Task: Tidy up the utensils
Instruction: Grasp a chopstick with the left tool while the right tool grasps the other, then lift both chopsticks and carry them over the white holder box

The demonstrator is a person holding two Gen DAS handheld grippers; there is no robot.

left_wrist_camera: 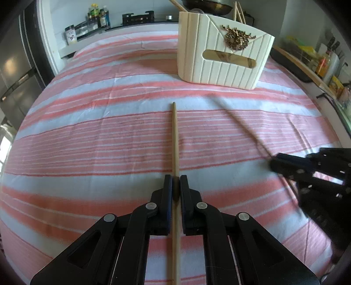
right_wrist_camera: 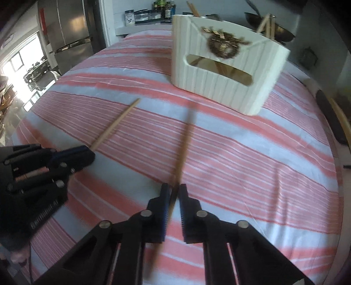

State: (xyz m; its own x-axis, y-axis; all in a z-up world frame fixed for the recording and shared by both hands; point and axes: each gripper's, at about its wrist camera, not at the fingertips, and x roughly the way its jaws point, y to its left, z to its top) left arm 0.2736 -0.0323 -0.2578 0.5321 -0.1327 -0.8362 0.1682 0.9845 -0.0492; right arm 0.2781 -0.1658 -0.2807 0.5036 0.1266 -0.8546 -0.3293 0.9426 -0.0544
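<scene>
My left gripper (left_wrist_camera: 175,183) is shut on a wooden chopstick (left_wrist_camera: 174,140) that points straight ahead over the striped cloth. My right gripper (right_wrist_camera: 174,190) is shut on a second chopstick (right_wrist_camera: 185,142), blurred and angled up toward the holder. The cream ribbed utensil holder (left_wrist_camera: 221,63) with a gold ornament and a slot stands at the far side; several wooden sticks poke out of its top. In the left wrist view the right gripper (left_wrist_camera: 276,161) shows at the right edge with its chopstick (left_wrist_camera: 239,122). The left gripper (right_wrist_camera: 87,154) and its chopstick (right_wrist_camera: 116,122) appear at the left of the right wrist view.
A pink and white striped cloth (left_wrist_camera: 87,136) covers the table. A dark wok (left_wrist_camera: 210,6) sits behind the holder. Bottles and jars (left_wrist_camera: 96,17) line a back shelf. A steel fridge (right_wrist_camera: 68,32) stands at the far left. Cluttered items (left_wrist_camera: 324,63) lie along the right edge.
</scene>
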